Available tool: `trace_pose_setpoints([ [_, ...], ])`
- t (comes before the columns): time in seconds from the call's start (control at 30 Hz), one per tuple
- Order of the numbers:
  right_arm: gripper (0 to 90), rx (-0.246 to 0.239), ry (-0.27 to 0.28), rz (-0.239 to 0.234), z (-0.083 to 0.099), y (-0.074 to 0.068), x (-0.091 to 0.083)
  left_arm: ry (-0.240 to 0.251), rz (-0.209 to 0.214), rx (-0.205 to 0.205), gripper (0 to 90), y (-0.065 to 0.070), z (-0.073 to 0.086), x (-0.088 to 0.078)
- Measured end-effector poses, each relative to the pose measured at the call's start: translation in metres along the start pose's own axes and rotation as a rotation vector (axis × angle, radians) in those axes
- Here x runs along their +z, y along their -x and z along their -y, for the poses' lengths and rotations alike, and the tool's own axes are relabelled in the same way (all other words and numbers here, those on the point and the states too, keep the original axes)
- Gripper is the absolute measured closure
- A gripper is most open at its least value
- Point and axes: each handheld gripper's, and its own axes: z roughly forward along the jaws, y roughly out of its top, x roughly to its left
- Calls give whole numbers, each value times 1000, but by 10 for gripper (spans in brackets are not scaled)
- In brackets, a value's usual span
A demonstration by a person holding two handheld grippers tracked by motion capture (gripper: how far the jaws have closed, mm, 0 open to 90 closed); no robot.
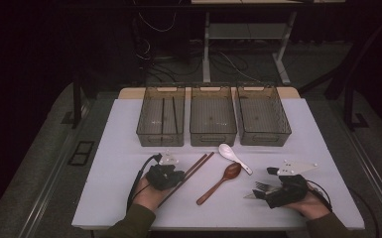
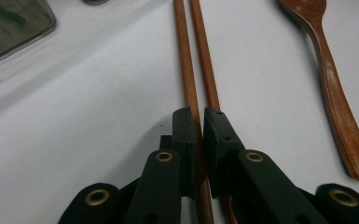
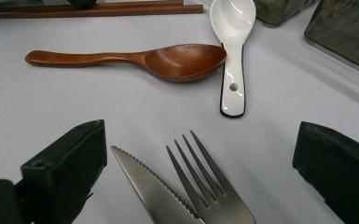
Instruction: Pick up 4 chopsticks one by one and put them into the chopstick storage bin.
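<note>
— On white table [image 1: 129, 198], left of centre: pair of wooden chopsticks [image 2: 193, 60], side by side, running diagonally toward left-hand bin [image 1: 161, 121]. Left gripper [image 2: 199, 116] down on them, jaws nearly together, pinching near chopstick about the lower third; second stick lying just outside right jaw.

— Handling?

— Likely light, stiff, smooth-finished; thin and round enough to roll or pivot in a narrow pinch. Only one stick looks caught. Better hold probably nearer mid-length, both sticks between pads, to stop tips swinging.

— Right side?

— Right gripper [image 3: 200, 154] low over steel knife [image 3: 154, 191] and fork [image 3: 205, 186], jaws wide apart, nothing clamped. Thin, flat, likely slippery metal; hard to get under on bare table.

— Neighbours?

— Wooden spoon [image 3: 177, 60] and white ceramic spoon [image 3: 233, 46] between the two, bowls touching. Ceramic one probably chip-prone.
</note>
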Motion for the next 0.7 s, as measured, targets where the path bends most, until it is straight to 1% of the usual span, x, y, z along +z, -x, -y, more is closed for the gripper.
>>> trace_pose_setpoints([
  [0.13,29,-1,1,0,0,0,0,-2,1,-3,831,-1,0,0],
  [0.27,29,-1,2,1,0,0,0,4,14,-29,832,-3,0,-1],
  [0.33,29,-1,1,2,0,0,0,4,13,-37,832,-3,0,-1],
  [0.4,29,-1,1,1,0,0,0,-2,18,-36,832,-5,-1,-2],
  [0.47,29,-1,1,1,0,0,0,4,19,-44,833,-5,-1,-4],
  [0.5,29,-1,1,1,0,0,0,3,17,-36,832,-6,-1,-5],
  [0.53,29,-1,2,1,0,0,0,9,20,-46,832,-6,-2,-6],
  [0.7,29,-2,2,0,0,0,0,8,26,-54,832,-8,-2,-11],
])
